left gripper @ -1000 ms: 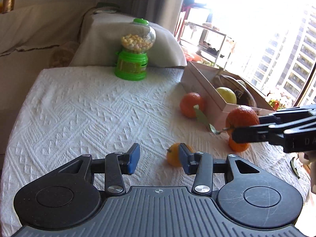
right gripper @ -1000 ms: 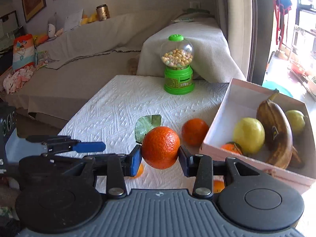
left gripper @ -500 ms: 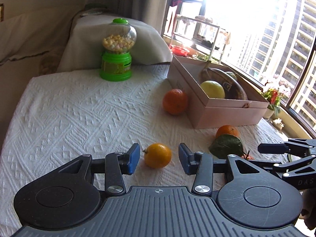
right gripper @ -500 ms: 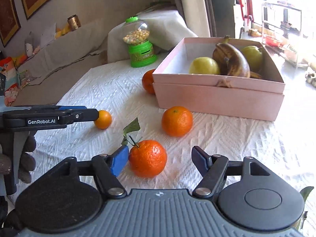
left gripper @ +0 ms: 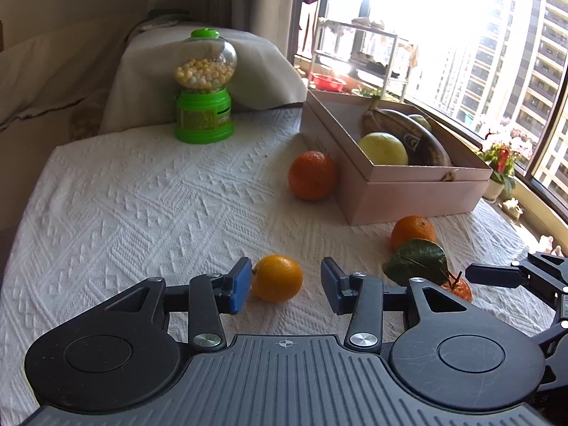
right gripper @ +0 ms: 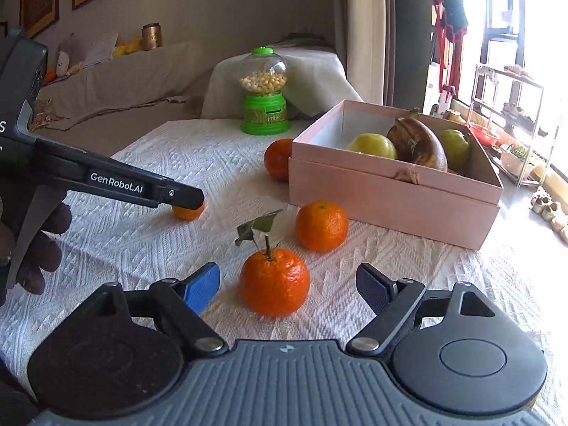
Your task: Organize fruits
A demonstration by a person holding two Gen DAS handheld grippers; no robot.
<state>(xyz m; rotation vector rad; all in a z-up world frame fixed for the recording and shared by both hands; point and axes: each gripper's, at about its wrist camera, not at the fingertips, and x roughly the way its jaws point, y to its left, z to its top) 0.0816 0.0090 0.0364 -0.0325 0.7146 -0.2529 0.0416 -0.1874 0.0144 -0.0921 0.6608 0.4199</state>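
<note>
Left gripper (left gripper: 285, 285) low over the white cloth (left gripper: 124, 195) of the counter, jaws released, with a small yellow-orange fruit (left gripper: 277, 277) resting on the cloth between them; blue left pad (left gripper: 238, 289) seems to touch its skin, though hard to tell at this angle, right pad apart. Right gripper (right gripper: 287, 287) also low, jaws released and spread wide around a leafy tangerine (right gripper: 274, 282) standing on the cloth, touching neither pad. Second tangerine (right gripper: 321, 225) just beyond, near the front wall of the pink box (right gripper: 390, 198). Third one (left gripper: 311, 175) beside the box's left corner. Inside the box a brown banana (right gripper: 417, 143) between two yellow-green fruits (right gripper: 372, 145). Green candy dispenser (left gripper: 204, 87) upright at the far edge of the cloth.
</note>
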